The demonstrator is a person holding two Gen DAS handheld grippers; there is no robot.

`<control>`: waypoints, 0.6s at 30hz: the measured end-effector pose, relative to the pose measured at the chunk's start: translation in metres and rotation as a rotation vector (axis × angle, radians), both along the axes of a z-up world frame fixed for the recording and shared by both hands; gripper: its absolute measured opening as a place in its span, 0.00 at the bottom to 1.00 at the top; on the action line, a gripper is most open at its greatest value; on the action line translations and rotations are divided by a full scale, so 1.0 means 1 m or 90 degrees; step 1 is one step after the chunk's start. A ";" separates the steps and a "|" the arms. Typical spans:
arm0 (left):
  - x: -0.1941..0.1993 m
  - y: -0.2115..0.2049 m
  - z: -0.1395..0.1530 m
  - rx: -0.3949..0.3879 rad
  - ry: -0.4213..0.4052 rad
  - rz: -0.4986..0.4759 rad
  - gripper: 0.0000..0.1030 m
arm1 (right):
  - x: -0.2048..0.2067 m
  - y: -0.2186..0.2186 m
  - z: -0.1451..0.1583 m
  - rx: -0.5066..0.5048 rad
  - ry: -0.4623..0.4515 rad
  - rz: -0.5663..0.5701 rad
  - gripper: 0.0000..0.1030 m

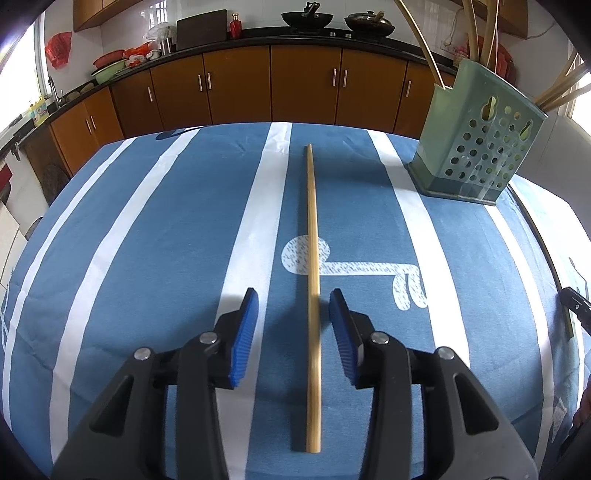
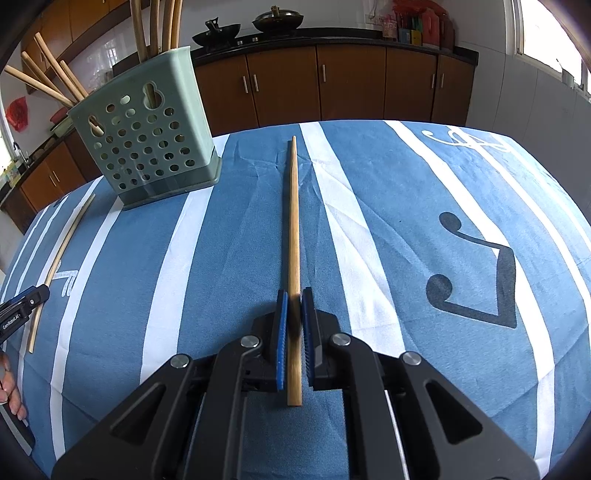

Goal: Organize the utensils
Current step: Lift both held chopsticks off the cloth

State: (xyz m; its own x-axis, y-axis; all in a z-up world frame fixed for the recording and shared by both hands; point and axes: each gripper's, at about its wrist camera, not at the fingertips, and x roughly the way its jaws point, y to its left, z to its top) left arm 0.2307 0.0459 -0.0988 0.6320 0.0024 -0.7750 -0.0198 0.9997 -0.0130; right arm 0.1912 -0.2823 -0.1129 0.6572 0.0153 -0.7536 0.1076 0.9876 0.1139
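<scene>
Left hand-held gripper (image 1: 293, 299), marked "GenRobot.AI", spread around a chopstick (image 1: 312, 295); right hand-held gripper (image 2: 293, 295) pinches another chopstick (image 2: 293, 229).

blue striped tablecloth (image 1: 147, 240) covers the table; two woks (image 1: 306, 18) sit above brown cabinets (image 1: 236, 85).

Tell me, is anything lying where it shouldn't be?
Yes. Two bamboo chopsticks are outside the green perforated holder, where the rest stand. One chopstick lies flat on the striped tablecloth between the open left gripper. The right gripper is shut on the other chopstick.
</scene>
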 end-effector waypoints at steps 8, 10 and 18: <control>-0.021 -0.011 0.000 0.018 0.001 -0.045 0.25 | -0.009 0.001 0.000 0.004 0.000 0.004 0.09; -0.024 -0.012 0.000 0.017 0.000 -0.046 0.10 | -0.011 0.001 0.000 0.005 0.000 0.009 0.08; -0.031 -0.010 0.010 0.022 -0.003 -0.054 0.07 | -0.029 -0.007 0.022 0.016 -0.059 0.002 0.08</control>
